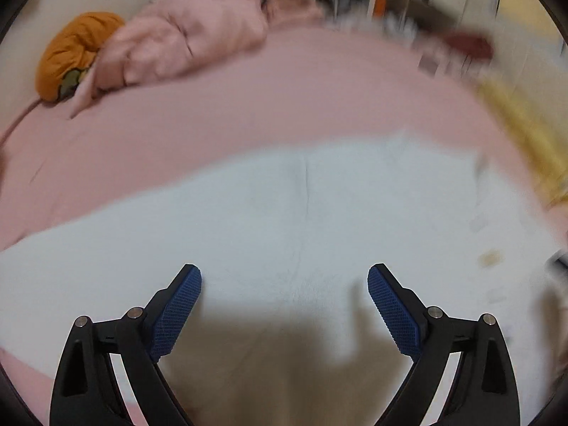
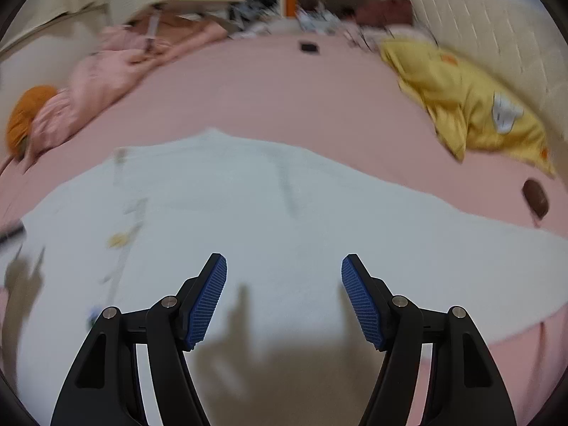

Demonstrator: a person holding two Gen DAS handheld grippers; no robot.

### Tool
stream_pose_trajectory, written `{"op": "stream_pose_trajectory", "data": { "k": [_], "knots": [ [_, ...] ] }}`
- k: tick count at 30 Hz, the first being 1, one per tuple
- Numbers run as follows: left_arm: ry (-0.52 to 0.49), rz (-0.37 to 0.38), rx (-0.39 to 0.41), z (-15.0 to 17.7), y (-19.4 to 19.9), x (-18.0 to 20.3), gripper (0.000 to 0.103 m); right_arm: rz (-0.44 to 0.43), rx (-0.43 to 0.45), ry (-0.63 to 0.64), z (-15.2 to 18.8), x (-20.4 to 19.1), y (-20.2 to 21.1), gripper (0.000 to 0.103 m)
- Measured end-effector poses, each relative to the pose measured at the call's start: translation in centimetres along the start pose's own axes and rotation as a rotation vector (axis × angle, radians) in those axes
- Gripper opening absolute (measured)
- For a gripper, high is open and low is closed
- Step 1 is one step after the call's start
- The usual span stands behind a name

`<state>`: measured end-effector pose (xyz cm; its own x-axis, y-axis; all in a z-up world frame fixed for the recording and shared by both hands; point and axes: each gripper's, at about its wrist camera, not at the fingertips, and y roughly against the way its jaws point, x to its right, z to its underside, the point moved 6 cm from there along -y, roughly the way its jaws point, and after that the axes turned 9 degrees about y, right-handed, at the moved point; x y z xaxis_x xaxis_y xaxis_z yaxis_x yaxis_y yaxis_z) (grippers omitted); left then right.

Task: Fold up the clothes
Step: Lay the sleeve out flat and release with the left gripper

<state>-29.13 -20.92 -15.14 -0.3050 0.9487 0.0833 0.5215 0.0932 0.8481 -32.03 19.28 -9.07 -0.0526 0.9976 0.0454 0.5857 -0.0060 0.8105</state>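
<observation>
A white garment point(image 1: 284, 220) lies spread flat on a bed with a pink sheet point(image 1: 248, 106), filling the near part of both wrist views. The left tool point(image 1: 284, 277) hangs above it with its blue pads point(image 1: 177, 316) wide apart and nothing between them. The right tool point(image 2: 284, 269) also hangs over the garment, its jaws apart and empty. Both cast shadows on the cloth. At the far left of the bed sit a crumpled pink quilt point(image 1: 184, 35) and an orange cushion point(image 1: 74, 53) just beside it. A yellow pillow point(image 2: 472, 99) lies to the right, with a small dark object point(image 2: 536, 195) near it on the sheet.
</observation>
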Motion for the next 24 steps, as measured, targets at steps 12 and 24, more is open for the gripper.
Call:
{"op": "stream_pose_trajectory", "data": {
  "k": [12,24],
  "knots": [
    [0.054,-0.017,0.032,-0.7,1.9,-15.1,0.056,0.013,-0.025,-0.383,7.5,25.0,2.0,0.068],
    [0.205,0.172,-0.012,3.7,7.5,0.2,0.085,-0.015,0.044,0.008,5.0,2.5,6.1,0.068]
  ]
}}
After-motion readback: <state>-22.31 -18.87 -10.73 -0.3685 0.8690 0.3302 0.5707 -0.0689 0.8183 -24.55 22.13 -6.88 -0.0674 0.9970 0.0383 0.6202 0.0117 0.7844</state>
